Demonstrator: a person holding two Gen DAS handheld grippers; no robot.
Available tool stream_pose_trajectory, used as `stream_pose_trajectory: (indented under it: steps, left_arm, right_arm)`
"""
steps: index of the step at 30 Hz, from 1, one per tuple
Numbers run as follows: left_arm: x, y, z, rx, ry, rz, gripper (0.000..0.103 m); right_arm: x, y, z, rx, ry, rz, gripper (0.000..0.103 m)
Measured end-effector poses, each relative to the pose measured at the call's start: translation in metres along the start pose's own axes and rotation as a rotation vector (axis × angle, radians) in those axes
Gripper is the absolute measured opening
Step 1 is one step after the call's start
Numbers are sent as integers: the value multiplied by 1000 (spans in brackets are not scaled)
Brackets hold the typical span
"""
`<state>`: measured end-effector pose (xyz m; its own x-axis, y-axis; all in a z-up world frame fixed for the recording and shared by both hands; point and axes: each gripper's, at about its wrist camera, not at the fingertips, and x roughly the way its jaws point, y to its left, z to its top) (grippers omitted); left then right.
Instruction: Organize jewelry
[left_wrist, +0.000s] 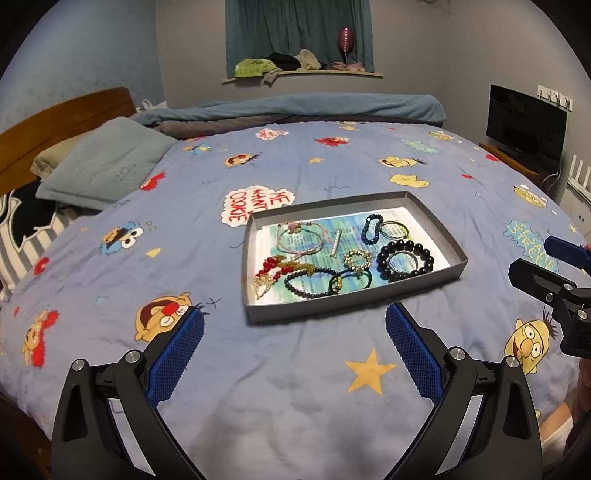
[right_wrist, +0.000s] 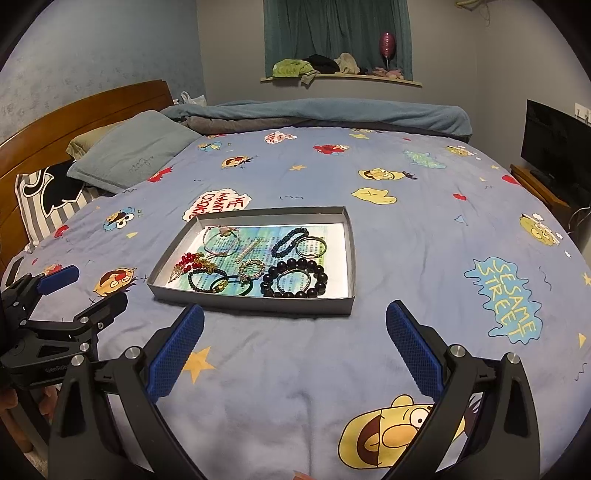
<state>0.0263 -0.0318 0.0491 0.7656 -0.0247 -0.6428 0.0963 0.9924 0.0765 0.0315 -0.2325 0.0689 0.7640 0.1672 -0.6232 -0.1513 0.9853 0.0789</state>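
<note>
hovering low over the bedspread (left_wrist: 288, 387), the left gripper (left_wrist: 293, 325) had its blue ribbed pads spread wide with nothing between them, just short of the tray (left_wrist: 258, 312). all the jewelry lay inside that shallow grey card tray, on a printed paper liner, none on the bedspread. at the left sat thin pink cords (left_wrist: 301, 236), red beads (left_wrist: 273, 264) and a gold chain piece, partly overlapping; in the middle a pale bar clip (left_wrist: 337, 242); at the right a glossy black bead bracelet (left_wrist: 405, 260) ringed a thin metal bangle (left_wrist: 402, 261). the right gripper (right_wrist: 293, 325) was likewise spread and empty near the tray's front wall. whether sorting was ahead or finished could not be judged (the pieces lay grouped yet touching). any pick would go best by pinching one strand at a free edge, since cords and chains snag and round beads roll.
</note>
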Motion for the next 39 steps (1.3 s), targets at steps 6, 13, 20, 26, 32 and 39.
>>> stream_pose_trajectory:
  steps: [6,13,20,26,32,39]
  left_arm:
    - [1,0,-1,-1,5,-4,98]
    - [1,0,-1,0,6,-3,98]
    - [2,-1,-2,-1,9,-7,98]
    - [2,-3,-2,-2,8,-9,98]
    - [3,-3,-2,1,8,-8,98]
    - [3,-3,-2,1,9,-8,98]
  right_arm:
    - [1,0,0,-1,2,0,97]
    - [2,1,-1,-3,5,3,97]
    - [3,1,-2,-3,9,2,97]
    - [3,1,-2,-5,9,1,97]
    - [2,0,-2,-8,7,-1,97]
    - [3,-1,-2,-9,8,-2,97]
